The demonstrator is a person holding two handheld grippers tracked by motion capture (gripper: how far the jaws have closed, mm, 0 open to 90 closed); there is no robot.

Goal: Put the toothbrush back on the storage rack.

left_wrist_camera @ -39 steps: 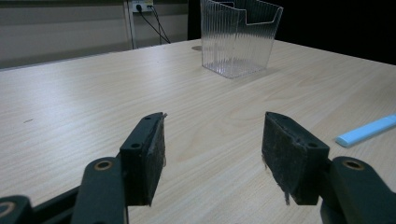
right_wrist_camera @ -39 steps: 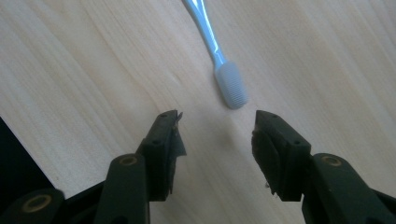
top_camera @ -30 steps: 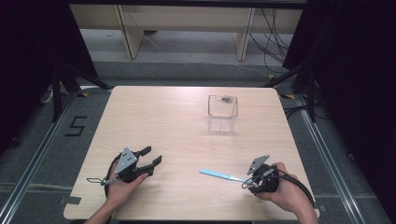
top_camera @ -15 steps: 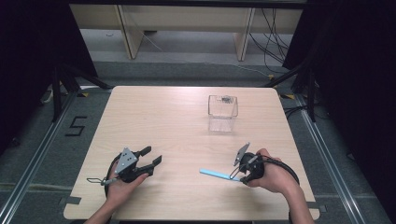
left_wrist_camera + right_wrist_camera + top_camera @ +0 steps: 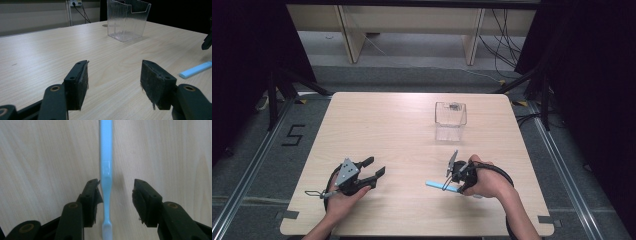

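A light blue toothbrush (image 5: 434, 185) lies flat on the wooden table (image 5: 377, 125), near its front right. My right gripper (image 5: 452, 183) is down over it. In the right gripper view the toothbrush (image 5: 106, 170) runs straight up between the jaws, its bristle head nearest the camera. The right gripper (image 5: 116, 187) has just been closing: the left pad is nearly at the handle, but a gap remains at the right pad. My left gripper (image 5: 375, 166) rests at the front left, open and empty (image 5: 113, 75). From there the toothbrush (image 5: 195, 69) shows at the right.
A clear ribbed plastic container (image 5: 450, 114) stands upright at the back right of the table, also seen ahead in the left gripper view (image 5: 127, 20). Bare tabletop lies between the two grippers. Dark floor and shelving surround the table.
The right hand has slid left along the table and now sits over the toothbrush, covering more of it. The left hand has stayed put.
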